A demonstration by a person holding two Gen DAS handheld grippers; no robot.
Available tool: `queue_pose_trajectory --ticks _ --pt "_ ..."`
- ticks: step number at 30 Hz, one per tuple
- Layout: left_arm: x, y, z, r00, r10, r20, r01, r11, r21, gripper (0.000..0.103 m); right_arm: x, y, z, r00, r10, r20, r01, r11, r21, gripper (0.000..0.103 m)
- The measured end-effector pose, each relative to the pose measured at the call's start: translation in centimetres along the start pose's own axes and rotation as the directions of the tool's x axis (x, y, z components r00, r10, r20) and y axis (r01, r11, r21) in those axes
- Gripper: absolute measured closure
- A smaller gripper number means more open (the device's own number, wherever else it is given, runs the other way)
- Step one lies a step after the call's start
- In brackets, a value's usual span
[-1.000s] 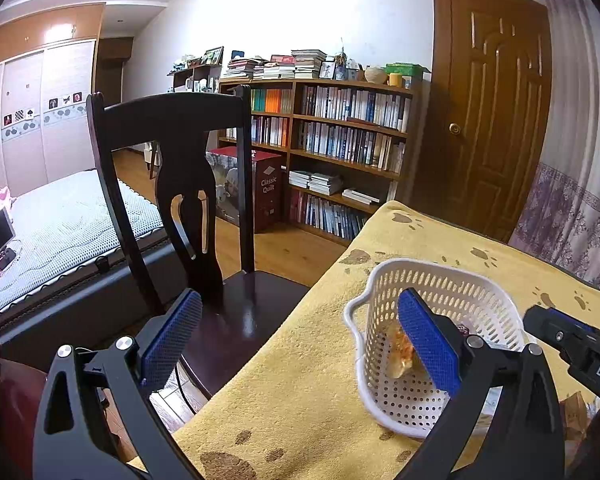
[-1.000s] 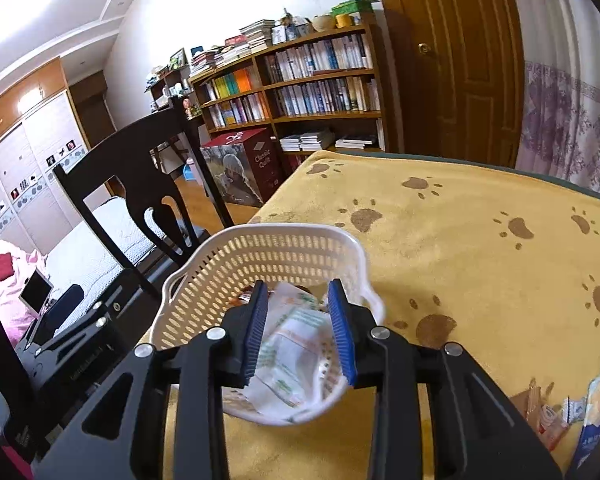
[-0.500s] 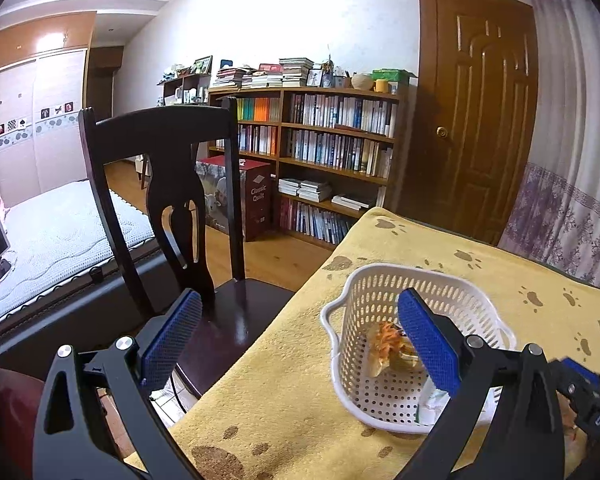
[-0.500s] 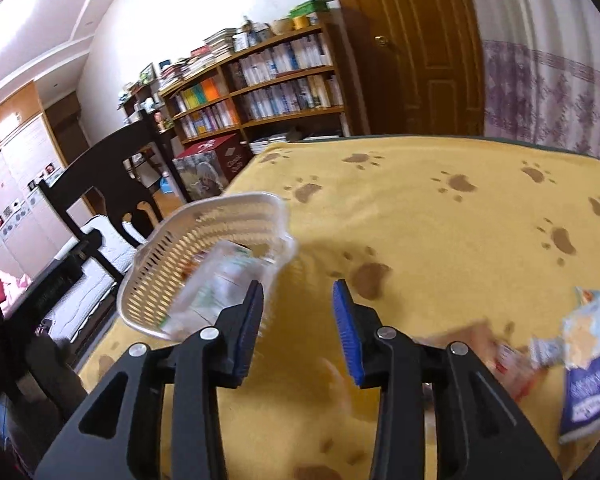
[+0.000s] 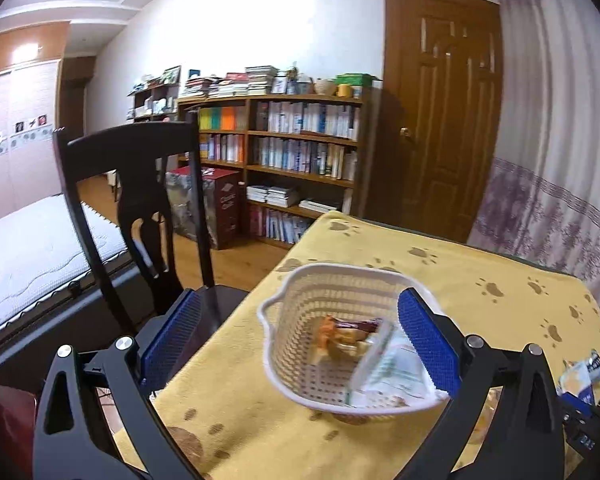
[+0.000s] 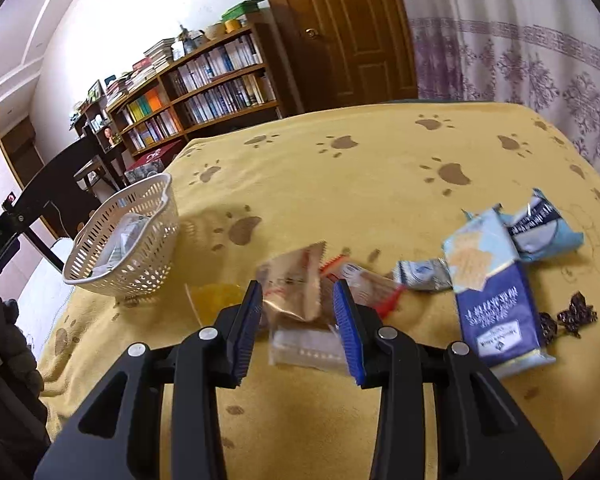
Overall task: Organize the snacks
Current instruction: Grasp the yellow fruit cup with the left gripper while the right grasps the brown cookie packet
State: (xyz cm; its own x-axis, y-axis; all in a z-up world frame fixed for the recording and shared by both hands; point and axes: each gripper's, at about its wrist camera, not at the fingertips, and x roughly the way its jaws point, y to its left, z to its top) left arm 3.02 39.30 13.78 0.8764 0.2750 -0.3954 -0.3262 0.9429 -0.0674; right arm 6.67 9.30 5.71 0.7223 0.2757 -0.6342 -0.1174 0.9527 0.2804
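A white perforated basket point(image 5: 300, 340) point(image 6: 140, 240) stands on the yellow paw-print cloth near the table's left edge, with a white-green packet point(image 5: 388, 372) and an orange snack point(image 5: 332, 336) inside. My left gripper point(image 5: 296, 340) is open wide, hovering in front of the basket and touching nothing. My right gripper point(image 6: 298, 312) is open above a pile of loose snacks: a tan packet point(image 6: 296, 284) between its fingers, a clear packet point(image 6: 308, 348) below, a red-edged wrapper point(image 6: 372, 284). To the right lie a dark-blue bag point(image 6: 496, 312) and a light-blue packet point(image 6: 540, 228).
A dark wooden chair point(image 5: 140, 208) stands at the table's left edge beside the basket. Dark dried-fruit pieces point(image 6: 572, 316) lie at the far right. A yellow packet point(image 6: 212, 296) lies left of my right gripper. Bookshelf point(image 5: 292, 152), door and curtain stand behind the table.
My right gripper let go of the white-green packet in the basket, then swung right to the snack pile. The left gripper stayed open, its view shifting slightly over the basket.
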Motion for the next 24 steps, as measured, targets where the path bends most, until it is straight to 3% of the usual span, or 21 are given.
queue_pose_trajectory --ticks 6,9,15,21,24 --pt "-1.3 -2.6 -1.1 0.997 -0.071 -0.03 0.072 0.996 0.058 0.003 0.1 -1.0 -0.9 1.0 0.004 -0.013 -0.004 1.0 0.018 0.063" --pt "-1.7 -3.9 -1.8 0.994 -0.091 -0.055 0.095 0.993 0.074 0.003 -0.2 -1.4 -1.4 1.0 -0.004 -0.007 0.004 1.0 0.017 0.056" --pt "-2.3 -7.2 -4.7 0.982 -0.141 -0.126 0.161 0.972 0.17 0.003 -0.8 -2.6 -2.0 1.0 -0.011 -0.003 0.011 1.0 0.026 0.056" --pt "-2.0 -10.0 -7.4 0.964 -0.178 -0.2 0.223 0.946 0.235 0.003 -1.5 -3.5 -2.1 1.0 -0.012 0.012 0.011 1.0 0.028 0.056" --pt "-1.0 -10.8 -8.1 0.941 -0.224 -0.252 0.281 0.935 0.218 0.003 -1.6 -4.1 -2.3 1.0 -0.011 0.009 0.011 0.999 0.037 0.056"
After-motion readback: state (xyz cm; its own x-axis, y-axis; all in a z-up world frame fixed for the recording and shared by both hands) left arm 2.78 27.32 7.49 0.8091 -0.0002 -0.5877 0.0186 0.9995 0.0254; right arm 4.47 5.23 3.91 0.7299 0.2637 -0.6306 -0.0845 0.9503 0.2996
